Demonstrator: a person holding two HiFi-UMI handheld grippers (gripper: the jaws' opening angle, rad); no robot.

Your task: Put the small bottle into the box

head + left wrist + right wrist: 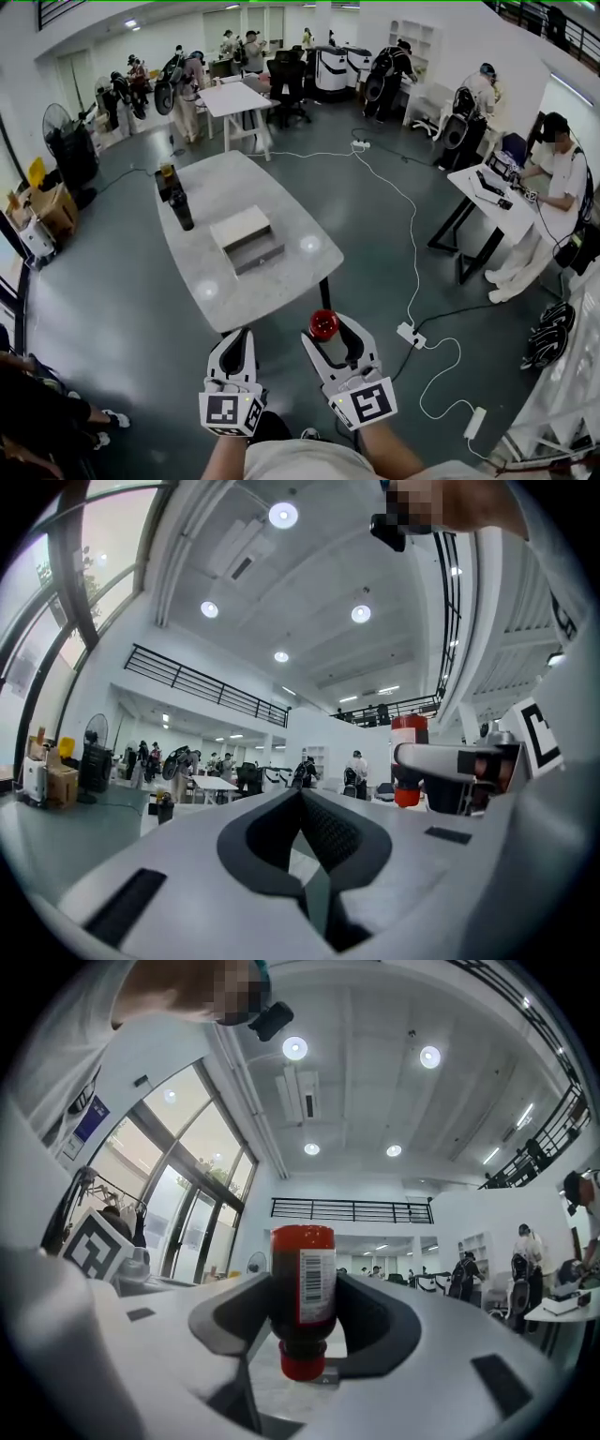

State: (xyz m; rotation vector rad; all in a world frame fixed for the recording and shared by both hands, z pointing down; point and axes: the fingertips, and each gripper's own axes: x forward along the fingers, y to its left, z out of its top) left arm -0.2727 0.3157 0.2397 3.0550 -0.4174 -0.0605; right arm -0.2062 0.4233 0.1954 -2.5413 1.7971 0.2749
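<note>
A small dark bottle (323, 325) with a red cap and a white barcode label sits between the jaws of my right gripper (330, 330), which is shut on it. In the right gripper view the bottle (302, 1297) stands cap-down between the grey pads of that gripper (302, 1290). My left gripper (242, 339) hangs beside it at the left, jaws together and empty; its own view shows the gripper (302, 794) shut, with the bottle (409, 761) off to the right. The flat grey box (246, 240) lies on the white table (214, 298) ahead, well beyond both grippers.
Two dark bottles (178, 202) stand at the table's far left edge. A power strip with white cable (410, 334) lies on the floor to the right. A person works at a desk (487, 197) at the right; more people and tables fill the back.
</note>
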